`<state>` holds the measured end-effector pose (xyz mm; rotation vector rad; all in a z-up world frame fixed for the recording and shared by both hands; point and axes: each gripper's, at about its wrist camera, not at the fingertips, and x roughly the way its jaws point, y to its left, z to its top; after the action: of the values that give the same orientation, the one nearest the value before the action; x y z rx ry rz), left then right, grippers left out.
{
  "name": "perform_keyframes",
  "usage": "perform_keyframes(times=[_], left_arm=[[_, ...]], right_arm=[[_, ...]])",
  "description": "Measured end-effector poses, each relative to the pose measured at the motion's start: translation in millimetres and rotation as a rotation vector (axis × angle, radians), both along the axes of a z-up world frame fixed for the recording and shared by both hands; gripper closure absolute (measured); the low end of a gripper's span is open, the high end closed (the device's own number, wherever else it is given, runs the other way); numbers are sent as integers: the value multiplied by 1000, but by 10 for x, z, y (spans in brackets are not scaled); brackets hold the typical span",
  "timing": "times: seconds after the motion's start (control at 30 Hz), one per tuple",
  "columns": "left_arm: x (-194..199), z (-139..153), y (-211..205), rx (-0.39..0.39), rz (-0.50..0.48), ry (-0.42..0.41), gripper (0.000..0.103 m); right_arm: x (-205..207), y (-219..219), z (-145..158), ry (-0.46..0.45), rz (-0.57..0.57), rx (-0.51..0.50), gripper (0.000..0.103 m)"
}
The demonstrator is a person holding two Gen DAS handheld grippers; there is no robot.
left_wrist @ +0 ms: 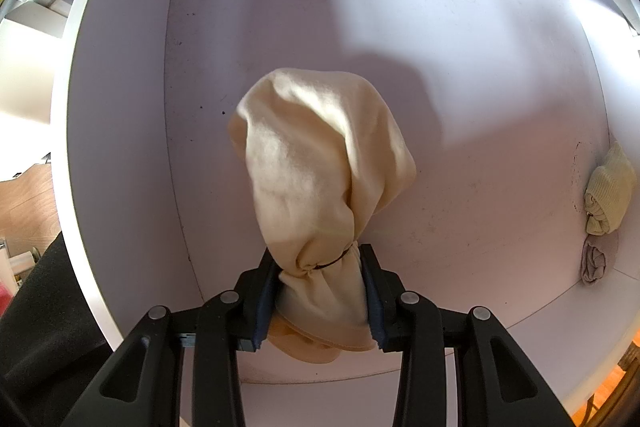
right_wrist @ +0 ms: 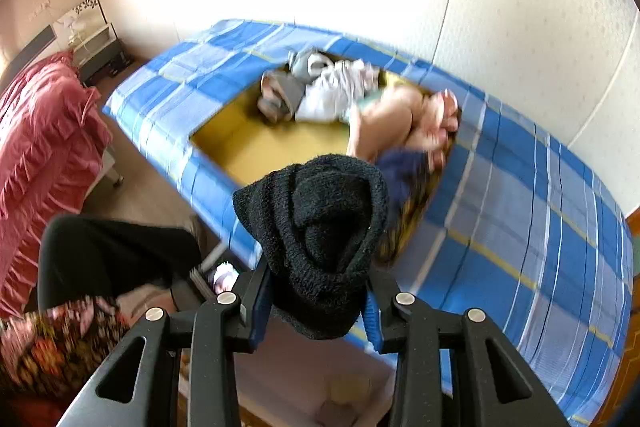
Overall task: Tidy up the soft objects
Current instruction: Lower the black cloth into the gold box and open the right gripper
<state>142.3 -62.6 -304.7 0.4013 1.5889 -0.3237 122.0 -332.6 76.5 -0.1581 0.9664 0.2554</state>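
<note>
The left hand-held gripper (left_wrist: 320, 291) is pointing down into a white compartment (left_wrist: 400, 47) and is clamping a cream cloth bundle (left_wrist: 316, 163) between its blue pads. The pads are pressing on the gathered neck of the bundle, where a thin dark band is cinching the fabric, and the rounded bulk of the bundle is extending beyond the fingertips over the compartment floor. Whether it is touching the floor cannot be told. At the right wall of the compartment, well apart from this gripper, a rolled pale yellow sock (left_wrist: 608, 195) is lying, with a rolled grey sock (left_wrist: 598, 261) just beside it. The right hand-held gripper (right_wrist: 318, 291) is gripping a black knitted item (right_wrist: 316, 235), which is sitting squeezed between both pads and bulging past the fingertips. Beyond it, a bed with a blue checked cover (right_wrist: 520, 211) is carrying a shallow yellow-lined box (right_wrist: 260, 143), in which a blurred heap of mixed clothes (right_wrist: 352, 95) is lying. A pink quilted cover (right_wrist: 40, 131) is showing at the left.
</note>
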Motion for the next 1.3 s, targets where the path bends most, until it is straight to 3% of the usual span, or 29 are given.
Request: perform_keyframes(times=[0.2, 0.67, 0.9, 1.03, 1.3], left_arm=[[6, -16, -6, -3, -3, 4, 63], [17, -77, -61, 2, -12, 14, 63], [39, -83, -79, 2, -13, 15, 63], [43, -83, -77, 2, -15, 15, 63], [45, -88, -81, 2, -16, 15, 63]], right_arm=[[524, 234, 46, 15, 17, -57, 66], [1518, 476, -683, 197, -49, -113, 66], [1733, 514, -896, 223, -88, -147, 64], [1760, 545, -962, 233, -80, -161, 57], [1625, 541, -781, 187, -66, -163, 43]])
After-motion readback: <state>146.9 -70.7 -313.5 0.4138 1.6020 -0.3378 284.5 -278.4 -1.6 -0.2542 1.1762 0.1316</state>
